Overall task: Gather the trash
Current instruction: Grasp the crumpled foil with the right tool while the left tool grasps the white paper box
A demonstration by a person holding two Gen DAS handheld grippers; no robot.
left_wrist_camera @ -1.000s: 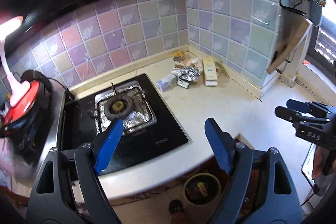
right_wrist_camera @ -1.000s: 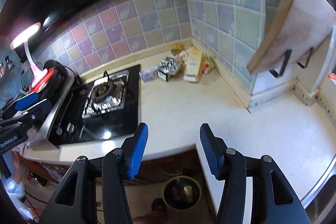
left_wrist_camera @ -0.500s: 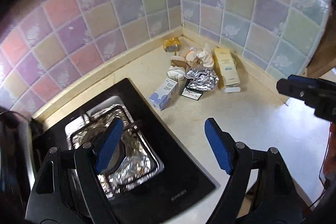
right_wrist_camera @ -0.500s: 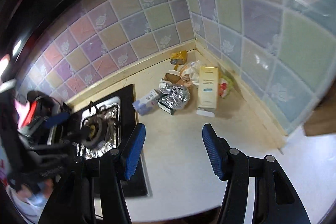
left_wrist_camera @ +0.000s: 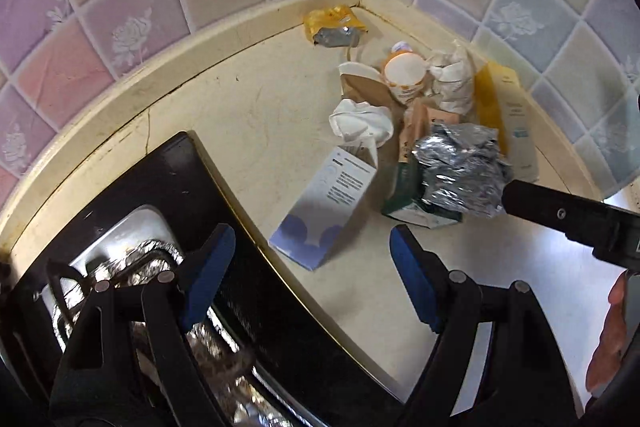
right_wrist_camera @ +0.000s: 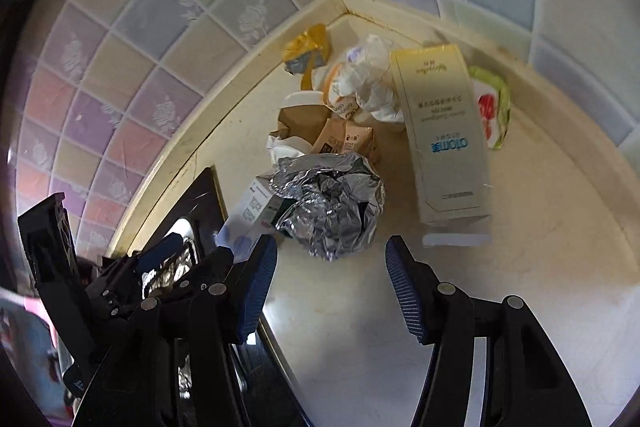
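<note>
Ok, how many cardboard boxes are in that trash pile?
2 clear: a long cream box near the right wall, and a white-and-blue box beside the black stove. Smaller cartons under the crumpled foil may be hidden.

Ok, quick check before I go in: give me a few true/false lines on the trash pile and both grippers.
1. Both grippers are open and hold nothing. True: left gripper and right gripper have their jaws spread.
2. The foil ball sits straight ahead of the right gripper. True.
3. The blue-and-white box stands upright. False: it lies flat beside the stove.
4. The tall cream box lies on the stove. False: it lies on the counter near the right wall.
5. The yellow wrapper is in the wall corner. True.
</note>
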